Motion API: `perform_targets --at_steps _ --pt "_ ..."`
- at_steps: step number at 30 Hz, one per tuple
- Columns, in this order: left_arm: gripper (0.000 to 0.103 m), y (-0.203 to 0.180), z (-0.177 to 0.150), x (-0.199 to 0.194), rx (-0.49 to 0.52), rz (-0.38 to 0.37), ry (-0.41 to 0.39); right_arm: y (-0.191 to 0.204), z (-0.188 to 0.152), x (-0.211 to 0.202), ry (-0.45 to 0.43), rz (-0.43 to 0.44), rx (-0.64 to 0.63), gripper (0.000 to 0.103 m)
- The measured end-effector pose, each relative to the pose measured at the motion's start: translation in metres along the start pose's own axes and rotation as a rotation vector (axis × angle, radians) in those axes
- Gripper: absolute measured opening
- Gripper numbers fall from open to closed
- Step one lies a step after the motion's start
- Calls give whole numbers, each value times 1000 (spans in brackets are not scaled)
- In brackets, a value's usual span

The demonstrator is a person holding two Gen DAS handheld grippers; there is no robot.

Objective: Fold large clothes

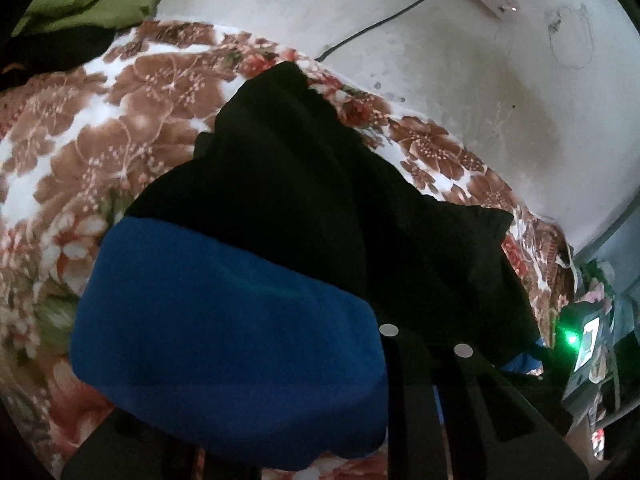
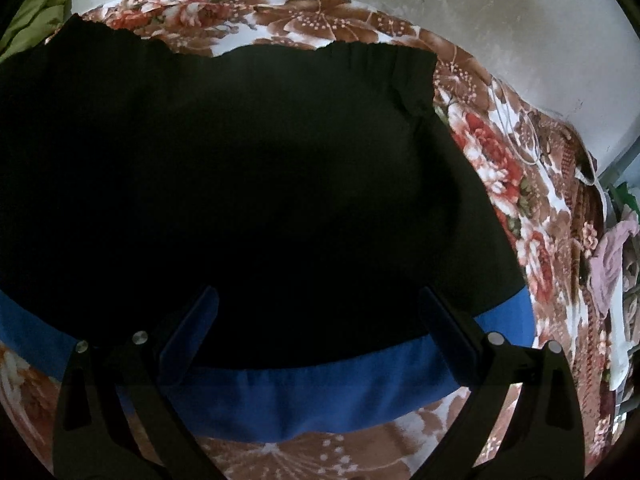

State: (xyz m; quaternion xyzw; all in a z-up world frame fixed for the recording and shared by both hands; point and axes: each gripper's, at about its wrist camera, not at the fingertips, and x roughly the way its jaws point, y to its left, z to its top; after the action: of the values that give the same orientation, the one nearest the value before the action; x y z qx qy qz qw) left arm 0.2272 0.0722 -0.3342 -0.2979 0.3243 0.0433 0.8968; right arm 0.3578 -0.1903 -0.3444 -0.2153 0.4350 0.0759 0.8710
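- While the large black fabric garment with a broad blue band (image 1: 224,344) is draped over the brown-and-red floral bed blanket (image 1: 100,120), its blue edge is pinched by the nearly closed left gripper (image 1: 424,340), so that corner is seen lifted and bunched.
- The right gripper (image 2: 316,336) is held wide above the blue band, and nothing is gripped by it.
- A lopsided fold is judged likely, because only one corner is held.
- Slipping is judged possible, since only a thin bite of soft cloth is pinched.
- The blanket could be dragged along if it is caught when the right gripper is closed.
- In the right wrist view the garment's long axis is seen running left to right, with the blue band nearest the camera and the gathered black edge (image 2: 380,50) pointing toward the pale wall (image 2: 500,20).
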Motion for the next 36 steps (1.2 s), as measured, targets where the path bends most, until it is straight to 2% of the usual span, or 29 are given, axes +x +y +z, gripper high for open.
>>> perform_targets --at_steps 9,13,16,22,24,26,30,32,36 --pt "17 -40 16 -15 90 12 -25 -4 3 -2 18 12 -61 98" --pt "17 -66 22 -20 160 43 -37 -19 -1 -25 -55 -7 -1 98" --pt "17 -84 24 -24 189 40 -50 -14 -9 -10 18 22 -5 98" --pt "17 -136 17 -25 351 43 -64 -6 -17 4 2 26 21 99" --pt "17 -152 15 -23 392 47 -69 -12 -18 -1 -5 52 22 98" --pt "17 -166 16 -21 424 52 -78 -26 -21 -13 -25 77 50 98" --pt "17 -197 22 -15 485 64 -91 -67 -26 -36 -84 37 96 98" --pt "17 -216 22 -7 562 102 -96 -89 -30 -40 -86 27 130 98" --pt "17 -244 21 6 612 115 -96 -135 -41 -29 -54 -29 153 98"
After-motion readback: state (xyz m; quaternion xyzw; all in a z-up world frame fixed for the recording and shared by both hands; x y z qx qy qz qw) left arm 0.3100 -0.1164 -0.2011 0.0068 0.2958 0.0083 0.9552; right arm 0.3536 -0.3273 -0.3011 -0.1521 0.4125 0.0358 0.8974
